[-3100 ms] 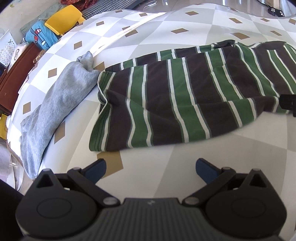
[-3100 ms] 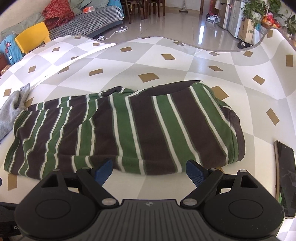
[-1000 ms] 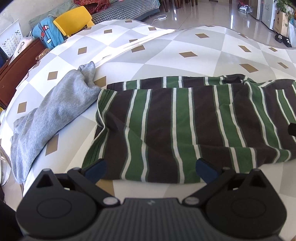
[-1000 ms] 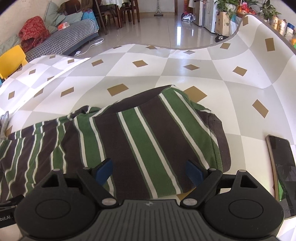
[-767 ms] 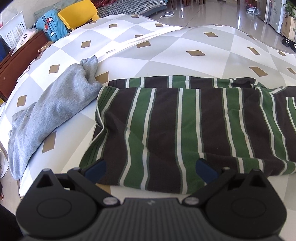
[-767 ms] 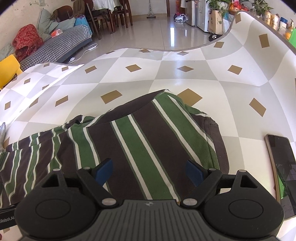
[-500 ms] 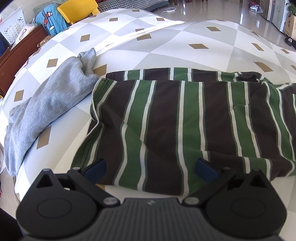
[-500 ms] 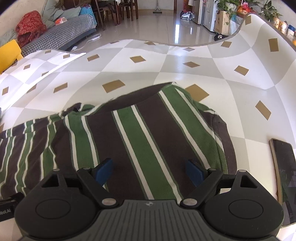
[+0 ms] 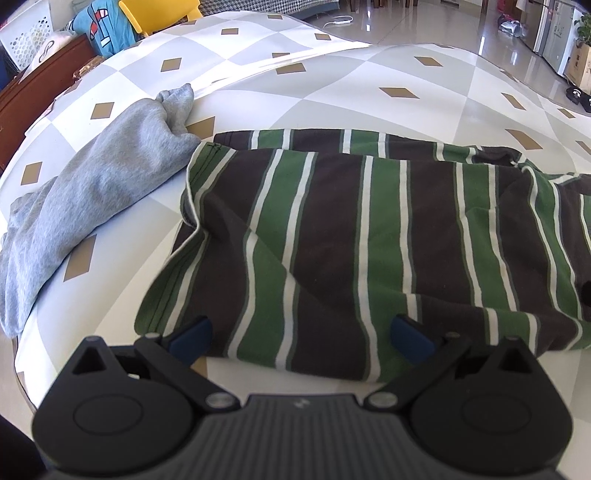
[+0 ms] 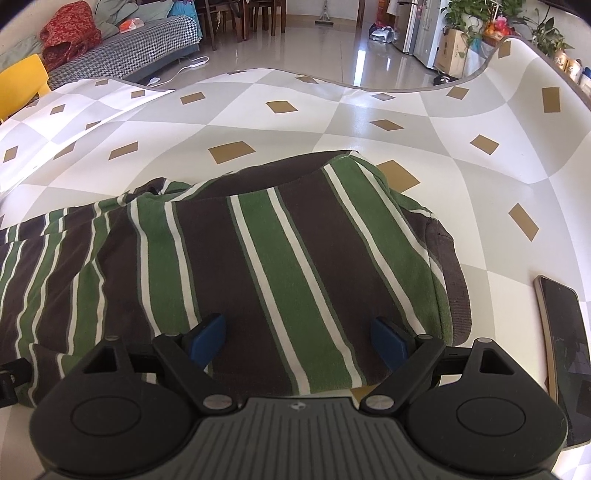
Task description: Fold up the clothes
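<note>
While I hold both tools over the bench (image 9: 369, 81), the striped garment (image 9: 369, 236) lies lengthwise between them: left hand-held gripper (image 9: 301, 334) at its hem end, right hand-held gripper (image 10: 297, 332) at the other, each with jaws apart, straddling the near edge.

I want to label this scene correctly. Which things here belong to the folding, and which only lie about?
Folding: striped shirt; left gripper and right gripper, both open over its near edge.
Lying about: grey garment, phone, yellow chair.
</note>
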Motion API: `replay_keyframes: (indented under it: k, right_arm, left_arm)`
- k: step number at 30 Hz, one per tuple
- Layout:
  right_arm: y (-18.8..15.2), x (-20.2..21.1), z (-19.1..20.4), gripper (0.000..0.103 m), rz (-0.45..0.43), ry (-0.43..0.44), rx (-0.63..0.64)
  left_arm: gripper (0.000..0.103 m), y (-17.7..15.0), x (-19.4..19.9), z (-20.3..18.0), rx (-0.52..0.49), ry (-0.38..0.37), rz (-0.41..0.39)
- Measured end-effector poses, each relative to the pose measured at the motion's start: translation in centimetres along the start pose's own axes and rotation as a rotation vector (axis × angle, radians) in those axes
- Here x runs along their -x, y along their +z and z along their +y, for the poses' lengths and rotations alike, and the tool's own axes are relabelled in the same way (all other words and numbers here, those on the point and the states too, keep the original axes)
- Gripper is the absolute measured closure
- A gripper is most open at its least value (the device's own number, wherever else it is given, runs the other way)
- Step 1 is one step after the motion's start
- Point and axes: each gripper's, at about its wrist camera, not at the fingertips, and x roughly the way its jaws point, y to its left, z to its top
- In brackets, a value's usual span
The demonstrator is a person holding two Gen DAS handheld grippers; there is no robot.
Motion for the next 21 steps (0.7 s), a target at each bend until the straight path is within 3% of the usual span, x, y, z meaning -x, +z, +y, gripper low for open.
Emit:
replay_keyframes:
  k: [21]
  right_arm:
    - [-0.63,0.57,0.02,0.017,0.021,0.008,0.010]
  left_arm:
    - [0.000,-0.53,0.11,0.86,0.026,-0.022,-0.001]
